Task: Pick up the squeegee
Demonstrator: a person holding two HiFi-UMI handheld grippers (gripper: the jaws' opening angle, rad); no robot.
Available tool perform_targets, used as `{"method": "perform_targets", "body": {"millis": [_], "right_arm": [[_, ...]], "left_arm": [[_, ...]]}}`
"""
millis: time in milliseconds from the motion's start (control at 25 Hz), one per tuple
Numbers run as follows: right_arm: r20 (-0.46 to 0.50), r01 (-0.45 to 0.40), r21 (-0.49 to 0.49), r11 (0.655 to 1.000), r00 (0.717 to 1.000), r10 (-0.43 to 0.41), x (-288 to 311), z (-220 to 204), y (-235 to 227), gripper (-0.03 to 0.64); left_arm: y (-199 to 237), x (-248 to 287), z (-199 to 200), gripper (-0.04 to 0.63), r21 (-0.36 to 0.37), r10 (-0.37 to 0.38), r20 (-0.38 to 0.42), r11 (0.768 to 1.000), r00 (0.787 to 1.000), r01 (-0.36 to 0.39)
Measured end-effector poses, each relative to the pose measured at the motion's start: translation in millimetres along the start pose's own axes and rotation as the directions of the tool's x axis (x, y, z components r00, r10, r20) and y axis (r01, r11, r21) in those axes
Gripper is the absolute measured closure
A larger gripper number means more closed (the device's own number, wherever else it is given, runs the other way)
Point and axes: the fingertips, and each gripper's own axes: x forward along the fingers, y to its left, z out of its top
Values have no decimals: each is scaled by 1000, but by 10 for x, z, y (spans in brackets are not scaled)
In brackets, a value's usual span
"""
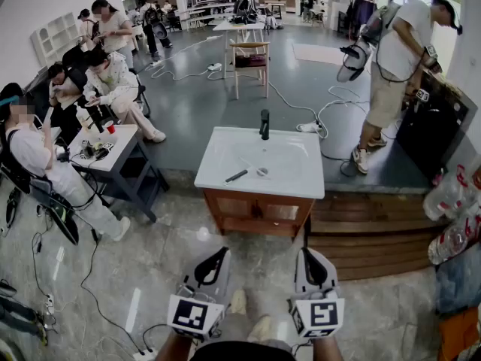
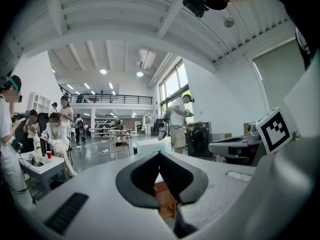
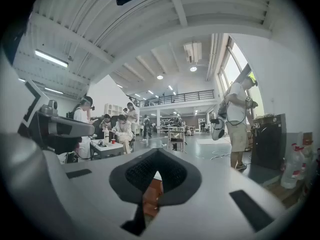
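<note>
Resting slim and dark on smooth white rectangular basin (image 1: pixel 294 164) atop wooden cabinet (image 1: pixel 255 210): squeegee (image 1: pixel 236 176). Well apart from it, left gripper (image 1: pixel 223 251) and right gripper (image 1: pixel 308 252), black-rimmed jaws clenched, empty.

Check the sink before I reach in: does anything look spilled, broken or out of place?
Nothing looks spilled or broken. The squeegee lies slantwise in the white sink, near its drain. The only untidy thing is loose cables trailing over the floor behind it.
</note>
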Motion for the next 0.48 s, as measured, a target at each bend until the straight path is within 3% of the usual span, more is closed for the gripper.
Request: {"method": "perform_targets", "body": {"millis": [480], "right_arm": [[-8,0,26,1000,1000,0,299,6,13,618]], "left_arm": [[259,180,6,594,-8,7,-6,1000,1000,-7]]}}
